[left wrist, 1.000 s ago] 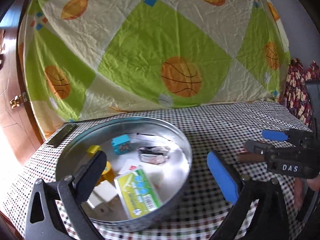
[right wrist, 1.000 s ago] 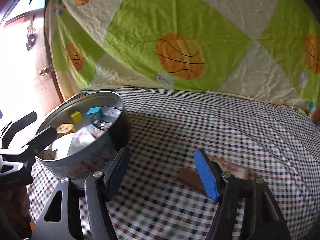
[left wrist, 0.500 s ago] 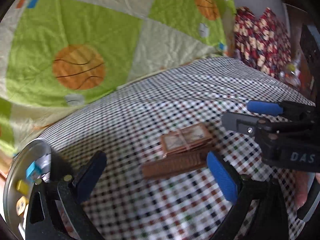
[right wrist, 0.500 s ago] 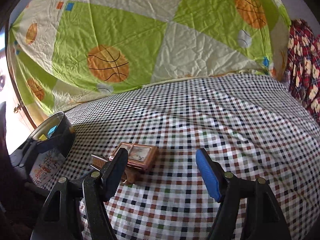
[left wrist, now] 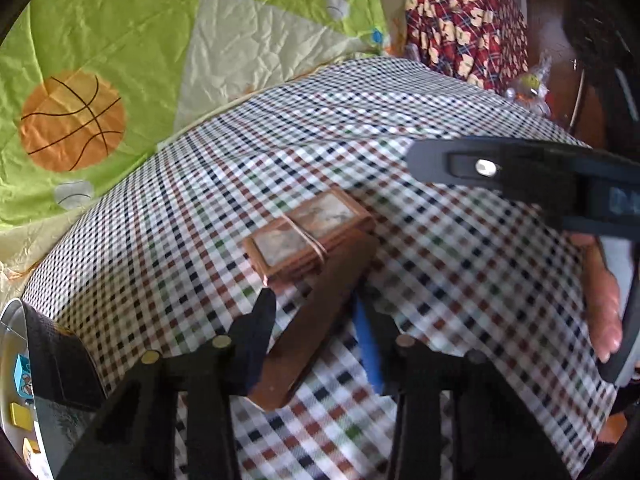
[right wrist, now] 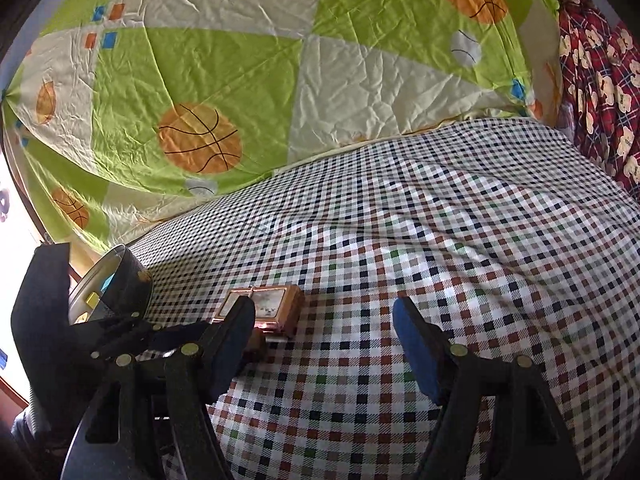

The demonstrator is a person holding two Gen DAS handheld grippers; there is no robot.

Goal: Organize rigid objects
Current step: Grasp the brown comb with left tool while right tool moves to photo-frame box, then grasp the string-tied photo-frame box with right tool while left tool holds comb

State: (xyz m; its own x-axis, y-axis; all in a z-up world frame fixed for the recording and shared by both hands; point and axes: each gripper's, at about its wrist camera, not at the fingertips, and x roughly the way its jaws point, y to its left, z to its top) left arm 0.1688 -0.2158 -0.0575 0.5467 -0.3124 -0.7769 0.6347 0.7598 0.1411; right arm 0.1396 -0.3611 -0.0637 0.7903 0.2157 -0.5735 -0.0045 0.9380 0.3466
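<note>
A long brown bar point(left wrist: 320, 312) lies slantwise on the checked cloth, touching a flat brown box point(left wrist: 308, 236) bound with a rubber band. My left gripper point(left wrist: 316, 300) is closing around the bar: the bar sits between the black finger point(left wrist: 256, 336) and the blue pad point(left wrist: 368, 344), with slivers of cloth showing beside it. My right gripper point(right wrist: 324, 312) hangs open over bare cloth, and the banded box point(right wrist: 268, 304) shows just past its left finger. In the left wrist view the right gripper's body point(left wrist: 480, 164) crosses the upper right, held by a hand point(left wrist: 600, 300).
A round metal tin point(left wrist: 16, 360) with small coloured blocks inside stands at the left edge; its dark wall point(right wrist: 124, 276) also shows in the right wrist view. A green basketball-print sheet point(right wrist: 240, 80) hangs behind. Red patterned fabric point(right wrist: 600, 80) sits at the right.
The left gripper swung from the tin to the bar and box, moved in close, and its jaws narrowed around the bar. The right gripper also turned right, then stayed nearly still.
</note>
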